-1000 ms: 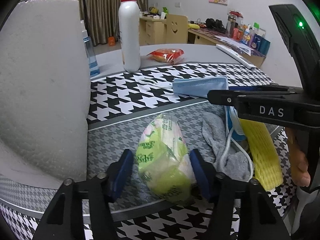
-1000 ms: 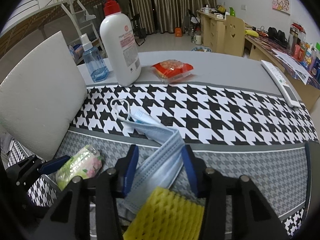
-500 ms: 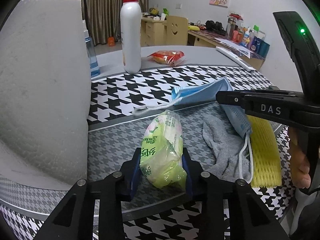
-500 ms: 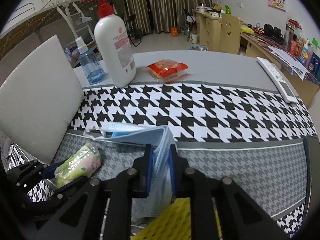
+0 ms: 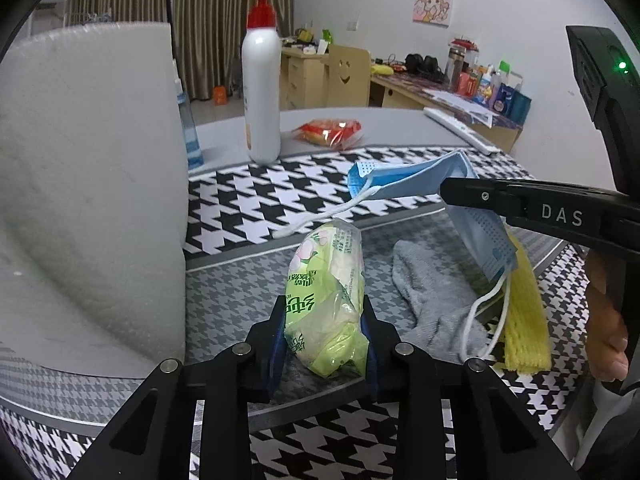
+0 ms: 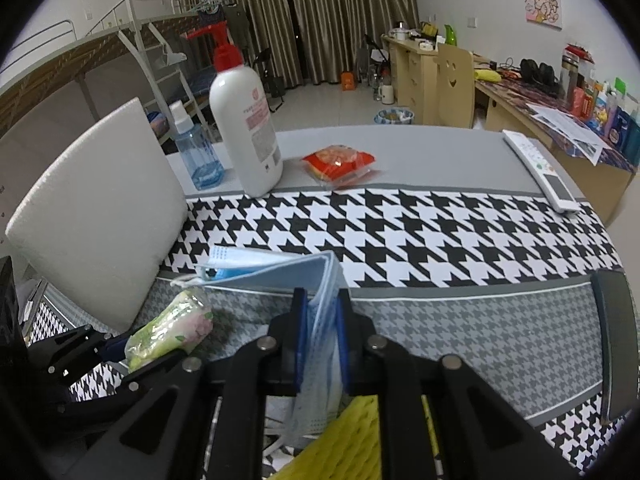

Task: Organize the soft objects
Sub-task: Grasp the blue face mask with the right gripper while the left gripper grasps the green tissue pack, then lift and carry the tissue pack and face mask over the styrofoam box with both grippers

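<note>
Both tongs point forward and down. The left tongs have just been closing and pinch a tissue pack. The right tongs have closed on a mask, lifting it.

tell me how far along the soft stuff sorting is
Nothing looks sorted yet. In hand: the left gripper has just closed on the green tissue pack, and the right gripper has just closed on the blue face mask, which is partly raised off the table. Left: the grey sock and yellow foam sleeve lie loose on the houndstooth cloth.
</note>
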The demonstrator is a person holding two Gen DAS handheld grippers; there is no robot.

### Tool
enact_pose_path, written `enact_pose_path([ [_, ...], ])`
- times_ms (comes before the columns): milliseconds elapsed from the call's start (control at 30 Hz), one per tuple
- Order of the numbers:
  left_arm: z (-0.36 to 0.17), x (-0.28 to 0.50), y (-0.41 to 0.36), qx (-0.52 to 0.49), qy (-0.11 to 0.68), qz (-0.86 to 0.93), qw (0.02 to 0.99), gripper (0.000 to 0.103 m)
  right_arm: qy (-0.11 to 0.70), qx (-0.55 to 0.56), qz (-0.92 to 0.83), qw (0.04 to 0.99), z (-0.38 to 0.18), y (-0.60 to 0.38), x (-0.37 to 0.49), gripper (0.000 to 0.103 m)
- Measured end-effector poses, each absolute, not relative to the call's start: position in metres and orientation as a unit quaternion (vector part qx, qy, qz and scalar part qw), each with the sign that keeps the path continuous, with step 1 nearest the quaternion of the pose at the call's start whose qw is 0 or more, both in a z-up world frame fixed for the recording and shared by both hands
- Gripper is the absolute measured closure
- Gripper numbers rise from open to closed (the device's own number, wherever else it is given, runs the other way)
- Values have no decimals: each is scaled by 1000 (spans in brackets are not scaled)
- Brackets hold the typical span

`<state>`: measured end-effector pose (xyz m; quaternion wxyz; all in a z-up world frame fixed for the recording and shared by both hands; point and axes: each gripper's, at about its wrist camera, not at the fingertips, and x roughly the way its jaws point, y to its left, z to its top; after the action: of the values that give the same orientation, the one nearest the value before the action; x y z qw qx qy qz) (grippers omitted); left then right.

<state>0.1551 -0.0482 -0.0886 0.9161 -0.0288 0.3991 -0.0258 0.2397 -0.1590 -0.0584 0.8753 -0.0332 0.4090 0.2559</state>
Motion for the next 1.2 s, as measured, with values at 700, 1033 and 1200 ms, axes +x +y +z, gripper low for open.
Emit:
enact_pose_path([
  [700,-57,115,-41,-24,339,-16,940,69,366,-12,266,892,-25,-162,210,86],
  [1033,-47,98,-38,-17,317,-14,948,69,346,-3,259,902,-13,-165,200,86],
  [1200,-40,91,-36,-19,304,-8,952,69,340,-9,254,905,-9,-163,196,86],
])
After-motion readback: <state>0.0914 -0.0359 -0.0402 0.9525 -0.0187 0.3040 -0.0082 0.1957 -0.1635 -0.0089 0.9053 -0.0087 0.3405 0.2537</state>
